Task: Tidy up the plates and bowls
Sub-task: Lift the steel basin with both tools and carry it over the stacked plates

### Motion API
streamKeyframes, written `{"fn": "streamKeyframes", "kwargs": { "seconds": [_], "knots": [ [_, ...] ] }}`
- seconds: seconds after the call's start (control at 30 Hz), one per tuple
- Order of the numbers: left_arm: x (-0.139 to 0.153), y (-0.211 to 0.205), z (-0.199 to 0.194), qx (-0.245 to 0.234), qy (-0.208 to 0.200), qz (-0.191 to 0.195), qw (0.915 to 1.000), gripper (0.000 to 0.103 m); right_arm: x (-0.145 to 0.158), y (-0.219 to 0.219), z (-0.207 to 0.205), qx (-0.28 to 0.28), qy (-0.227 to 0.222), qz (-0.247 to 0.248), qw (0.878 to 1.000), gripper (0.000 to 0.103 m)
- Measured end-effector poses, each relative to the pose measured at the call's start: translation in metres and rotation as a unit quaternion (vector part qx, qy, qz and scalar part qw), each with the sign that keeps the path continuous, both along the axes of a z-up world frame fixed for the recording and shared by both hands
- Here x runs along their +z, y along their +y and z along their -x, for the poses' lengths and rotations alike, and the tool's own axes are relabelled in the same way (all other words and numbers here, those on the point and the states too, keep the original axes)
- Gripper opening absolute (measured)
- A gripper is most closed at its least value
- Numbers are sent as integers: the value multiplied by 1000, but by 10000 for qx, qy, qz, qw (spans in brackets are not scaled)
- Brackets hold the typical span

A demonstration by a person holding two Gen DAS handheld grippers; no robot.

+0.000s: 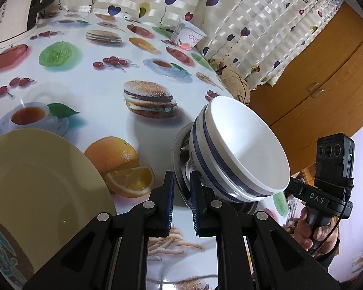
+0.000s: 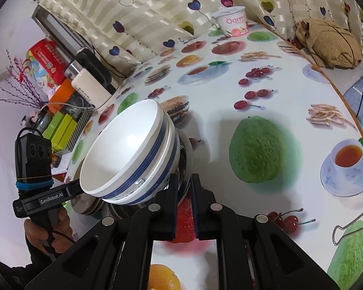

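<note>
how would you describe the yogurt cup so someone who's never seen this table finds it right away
Start at the table with the food-print cloth and look to its far edge, against the heart-patterned curtain. The yogurt cup stands there upright and alone. It is a small white tub with pink lettering and a peach picture, well apart from the striped bowls.

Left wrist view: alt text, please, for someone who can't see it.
The left hand-held gripper is shut on the rim of a steel bowl holding stacked blue-striped white bowls, above a food-print tablecloth. A yellow plate sits lower left.
</note>
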State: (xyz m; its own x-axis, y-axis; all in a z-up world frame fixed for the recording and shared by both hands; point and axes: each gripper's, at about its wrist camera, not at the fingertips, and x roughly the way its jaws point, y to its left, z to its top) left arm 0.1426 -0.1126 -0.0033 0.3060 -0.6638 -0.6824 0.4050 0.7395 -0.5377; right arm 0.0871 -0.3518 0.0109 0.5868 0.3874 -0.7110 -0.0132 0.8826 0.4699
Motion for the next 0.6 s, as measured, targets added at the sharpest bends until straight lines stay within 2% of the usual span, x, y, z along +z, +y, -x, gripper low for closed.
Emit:
{"fn": "streamKeyframes", "kwargs": {
  "seconds": [0.6],
  "knots": [
    [35,52,5,495,-275,-169,9983,13,32,50,-23,504,-287,3,9983,10]
  ]
}}
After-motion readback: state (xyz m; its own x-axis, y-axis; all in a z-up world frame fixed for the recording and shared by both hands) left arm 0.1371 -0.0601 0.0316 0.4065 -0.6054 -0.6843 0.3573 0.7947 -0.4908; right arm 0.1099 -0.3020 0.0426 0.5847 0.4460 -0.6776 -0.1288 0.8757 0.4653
